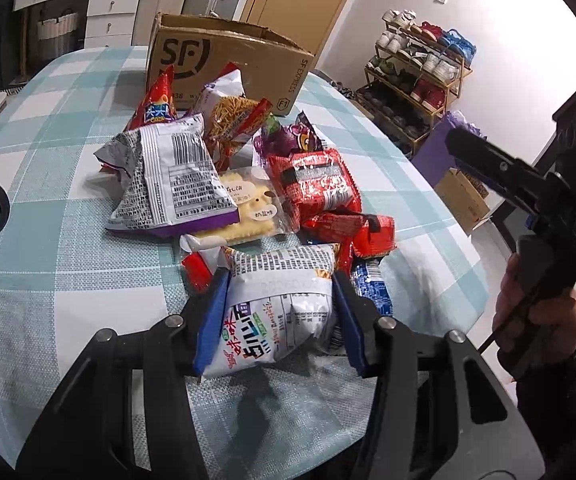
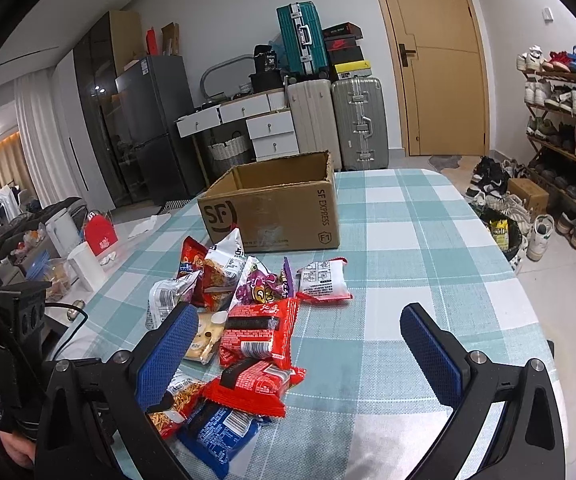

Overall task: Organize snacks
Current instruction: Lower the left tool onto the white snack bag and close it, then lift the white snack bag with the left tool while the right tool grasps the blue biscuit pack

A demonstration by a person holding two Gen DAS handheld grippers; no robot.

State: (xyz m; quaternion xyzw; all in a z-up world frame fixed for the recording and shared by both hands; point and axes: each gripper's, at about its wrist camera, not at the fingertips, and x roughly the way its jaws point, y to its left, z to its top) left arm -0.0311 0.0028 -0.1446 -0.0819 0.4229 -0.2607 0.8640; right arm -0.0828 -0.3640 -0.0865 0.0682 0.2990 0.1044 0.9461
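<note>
A pile of snack packets (image 1: 247, 184) lies on the checked tablecloth, in front of an open SF Express cardboard box (image 1: 223, 68). My left gripper (image 1: 277, 320) is shut on a white snack bag with a printed back (image 1: 275, 308), at the near edge of the pile. In the right wrist view the pile (image 2: 247, 328) sits left of centre, with the box (image 2: 275, 208) behind it. My right gripper (image 2: 300, 356) is open and empty, above the table, its left finger over the pile's near packets. A white and red packet (image 2: 322, 280) lies apart at the pile's right.
The table (image 2: 428, 264) has a teal and white checked cloth. A shoe rack (image 2: 564, 132) stands at the right, suitcases (image 2: 352, 120) and a door (image 2: 436, 56) behind. A side counter with a kettle (image 2: 61, 230) and red bag lies to the left.
</note>
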